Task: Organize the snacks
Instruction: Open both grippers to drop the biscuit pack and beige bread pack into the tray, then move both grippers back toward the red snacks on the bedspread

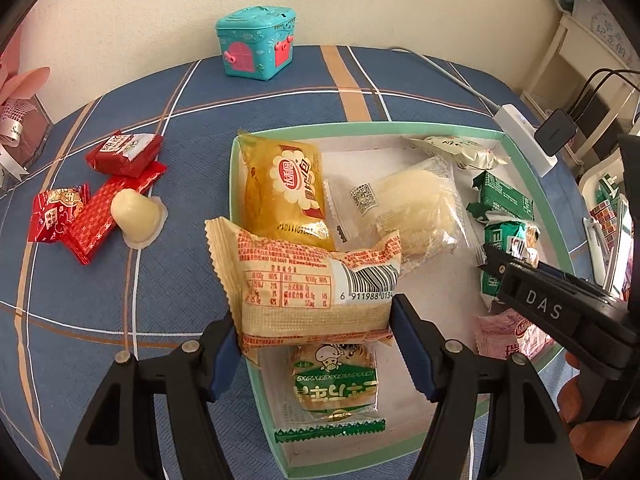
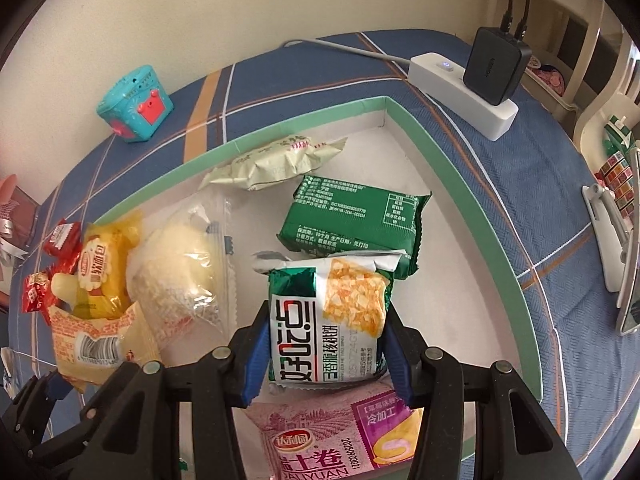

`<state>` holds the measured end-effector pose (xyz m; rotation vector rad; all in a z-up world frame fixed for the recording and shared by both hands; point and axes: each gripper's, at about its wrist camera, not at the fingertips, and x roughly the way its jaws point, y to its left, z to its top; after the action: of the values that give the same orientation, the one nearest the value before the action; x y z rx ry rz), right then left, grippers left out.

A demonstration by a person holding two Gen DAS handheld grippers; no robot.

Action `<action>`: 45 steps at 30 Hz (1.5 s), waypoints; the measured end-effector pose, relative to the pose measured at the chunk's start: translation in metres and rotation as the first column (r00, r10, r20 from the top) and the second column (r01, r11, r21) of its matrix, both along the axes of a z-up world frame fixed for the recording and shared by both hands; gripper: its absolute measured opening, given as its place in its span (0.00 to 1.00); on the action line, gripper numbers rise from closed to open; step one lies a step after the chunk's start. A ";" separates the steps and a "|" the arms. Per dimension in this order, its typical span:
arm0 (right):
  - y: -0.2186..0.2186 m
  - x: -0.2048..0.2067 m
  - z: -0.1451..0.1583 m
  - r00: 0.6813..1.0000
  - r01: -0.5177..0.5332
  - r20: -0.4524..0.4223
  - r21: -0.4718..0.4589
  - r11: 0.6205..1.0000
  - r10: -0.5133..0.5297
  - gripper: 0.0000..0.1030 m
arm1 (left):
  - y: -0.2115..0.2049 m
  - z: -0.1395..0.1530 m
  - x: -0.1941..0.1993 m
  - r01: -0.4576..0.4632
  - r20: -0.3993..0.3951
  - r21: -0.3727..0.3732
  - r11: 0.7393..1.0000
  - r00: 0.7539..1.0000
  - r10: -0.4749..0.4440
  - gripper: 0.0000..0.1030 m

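My left gripper (image 1: 316, 320) is shut on a cream packet (image 1: 312, 280) with orange print and a barcode, held over the left wall of the green-rimmed tray (image 1: 360, 127). My right gripper (image 2: 326, 332) is shut on a green-and-white cracker packet (image 2: 328, 312), low over the tray's white floor (image 2: 440, 280). Under it lies a pink roll-cake packet (image 2: 340, 440). A dark green packet (image 2: 352, 220), a pale packet (image 2: 276, 160), a clear-wrapped white cake (image 2: 184, 272), a yellow bread packet (image 1: 284, 188) and a green bun packet (image 1: 336, 380) also lie in the tray.
Three red packets (image 1: 124, 154) and a white jelly cup (image 1: 138, 212) lie loose on the blue checked cloth left of the tray. A teal toy box (image 1: 256, 42) stands by the wall. A white power strip (image 2: 460, 92) with a black charger sits behind the tray's right corner.
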<state>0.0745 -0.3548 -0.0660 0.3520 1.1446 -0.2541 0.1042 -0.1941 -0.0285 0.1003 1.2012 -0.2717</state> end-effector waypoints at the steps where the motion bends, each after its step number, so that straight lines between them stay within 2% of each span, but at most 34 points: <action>1: 0.000 0.000 0.000 1.000 -0.005 -0.002 0.001 1.000 0.005 0.53 | 0.000 0.000 0.000 0.001 -0.001 -0.002 1.000 1.000 -0.001 0.69; 3: 0.001 0.001 0.001 1.000 -0.015 -0.003 -0.002 1.000 0.015 0.53 | 0.000 0.001 -0.001 0.005 0.002 0.002 1.000 1.000 -0.005 0.70; 7: 0.002 0.000 0.007 0.999 -0.028 0.015 0.016 0.999 0.028 0.61 | -0.001 0.004 -0.001 0.006 0.000 -0.001 1.000 1.000 -0.006 0.72; 11: 0.006 -0.001 0.017 0.999 -0.037 0.032 -0.012 0.999 0.037 0.77 | -0.001 0.014 -0.004 0.009 0.013 -0.021 1.000 1.000 -0.009 0.79; 12: 0.006 -0.002 0.020 0.999 -0.034 0.039 -0.013 0.999 0.034 0.77 | -0.002 0.017 -0.004 0.010 0.017 -0.021 1.000 1.000 -0.009 0.80; 13: 0.006 -0.003 0.024 0.998 -0.031 0.050 -0.007 1.000 0.031 0.83 | -0.002 0.021 -0.005 0.010 0.024 -0.025 1.000 1.000 -0.010 0.82; 14: 0.006 -0.003 0.027 0.998 -0.030 0.062 0.001 1.000 0.030 0.93 | -0.002 0.024 -0.006 0.011 0.028 -0.029 1.000 1.000 -0.011 0.84; 16: 0.007 -0.006 0.036 0.995 -0.031 0.094 0.003 1.000 0.030 1.00 | -0.002 0.031 -0.007 0.017 0.043 -0.038 0.999 0.999 -0.016 0.85; 21: 0.012 -0.012 0.054 0.990 -0.036 0.137 -0.021 0.999 0.039 1.00 | 0.004 0.042 -0.010 -0.008 0.051 -0.037 0.999 0.999 0.010 0.89; 27: 0.015 -0.019 0.063 0.986 -0.034 0.165 -0.011 0.999 0.035 1.00 | 0.036 0.042 -0.006 -0.124 0.036 -0.031 0.992 0.991 0.125 0.93; 30: 0.019 -0.020 0.063 0.986 -0.041 0.161 -0.014 0.999 0.043 1.00 | 0.062 0.038 0.000 -0.230 0.012 -0.030 0.973 0.973 0.230 0.94; 34: 0.028 -0.019 0.061 0.986 -0.062 0.155 -0.013 0.998 0.063 1.00 | 0.103 0.040 0.006 -0.361 0.021 -0.016 0.932 0.932 0.362 0.94; 41: 0.062 -0.014 0.063 0.975 -0.147 0.165 -0.013 0.989 0.148 1.00 | 0.162 0.054 0.011 -0.461 0.049 -0.026 0.887 0.886 0.462 0.94; 45: 0.088 -0.013 0.067 0.962 -0.205 0.178 -0.024 0.978 0.206 1.00 | 0.192 0.067 0.012 -0.515 0.090 -0.028 0.857 0.853 0.515 0.94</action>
<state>0.0617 -0.2672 0.0013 0.2428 0.9933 -0.0414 0.1167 -0.0016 0.0381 -0.2118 1.0889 0.2044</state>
